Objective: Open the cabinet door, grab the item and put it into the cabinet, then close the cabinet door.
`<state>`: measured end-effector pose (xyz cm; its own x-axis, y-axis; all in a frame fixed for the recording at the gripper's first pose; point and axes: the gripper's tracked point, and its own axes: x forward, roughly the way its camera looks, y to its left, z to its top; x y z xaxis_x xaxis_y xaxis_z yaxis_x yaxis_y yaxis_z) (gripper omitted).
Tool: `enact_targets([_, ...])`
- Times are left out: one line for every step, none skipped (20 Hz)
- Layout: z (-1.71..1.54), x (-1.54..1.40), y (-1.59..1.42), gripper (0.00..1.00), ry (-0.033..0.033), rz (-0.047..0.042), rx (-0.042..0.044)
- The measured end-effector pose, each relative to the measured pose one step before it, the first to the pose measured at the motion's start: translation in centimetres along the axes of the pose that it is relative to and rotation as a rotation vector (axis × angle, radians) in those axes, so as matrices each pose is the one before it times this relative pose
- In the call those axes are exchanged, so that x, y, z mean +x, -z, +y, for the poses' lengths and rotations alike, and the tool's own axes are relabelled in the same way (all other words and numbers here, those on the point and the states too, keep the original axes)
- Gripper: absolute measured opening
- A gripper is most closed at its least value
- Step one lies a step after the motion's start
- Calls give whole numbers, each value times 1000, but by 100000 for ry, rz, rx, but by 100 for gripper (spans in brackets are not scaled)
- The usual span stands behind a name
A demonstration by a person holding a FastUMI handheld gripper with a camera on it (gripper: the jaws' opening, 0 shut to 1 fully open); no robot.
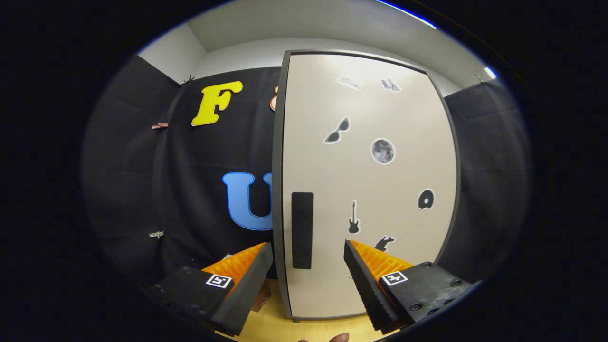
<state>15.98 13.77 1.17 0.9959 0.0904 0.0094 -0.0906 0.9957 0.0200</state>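
A tall cabinet (365,185) stands just ahead of me with its pale door (403,156) closed; the door has a dark frame and several small stickers on it. A dark vertical handle (302,230) sits low on the door near its left edge. My gripper (308,249) is open, and the handle lies between the two fingertips, a little beyond them. Nothing is held. A small brownish object (261,299) peeks out behind the left finger (247,285) on the wooden surface; most of it is hidden.
The cabinet stands on a light wooden tabletop (304,330). Black cloth (190,180) hangs behind and to both sides of the cabinet. A fingertip (339,338) of a person's hand shows at the very bottom between the fingers.
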Motion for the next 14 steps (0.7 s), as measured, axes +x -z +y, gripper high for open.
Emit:
enact_targets([106,1043,334,97,895,232,-555])
enact_targets([44,995,333,97,900,631,-751])
enact_targets([169,930,426,97,317,503,-687])
enact_targets([50,685,279,97,418,284,-676])
enact_targets([-10,1054,388,96,410,455,-526])
enact_targets([-100,589,167,95,1214,-57,-259])
enact_targets([-265,626,134,84,1144,-47,92])
enact_targets([-17,723,256,79,403,617,1218])
enact_targets([134,228,424,71,40,2022,1938])
enact_targets([-226,322,601,65,1607,3353,1446])
enact_targets([206,234,-390,57,-105,-1883,1194])
enact_targets([242,-602,136,48,-132,657,-245])
enact_targets([32,58,-92,41,-565,721,-912])
enact_targets([-103,170,224,34,-32,568,-654])
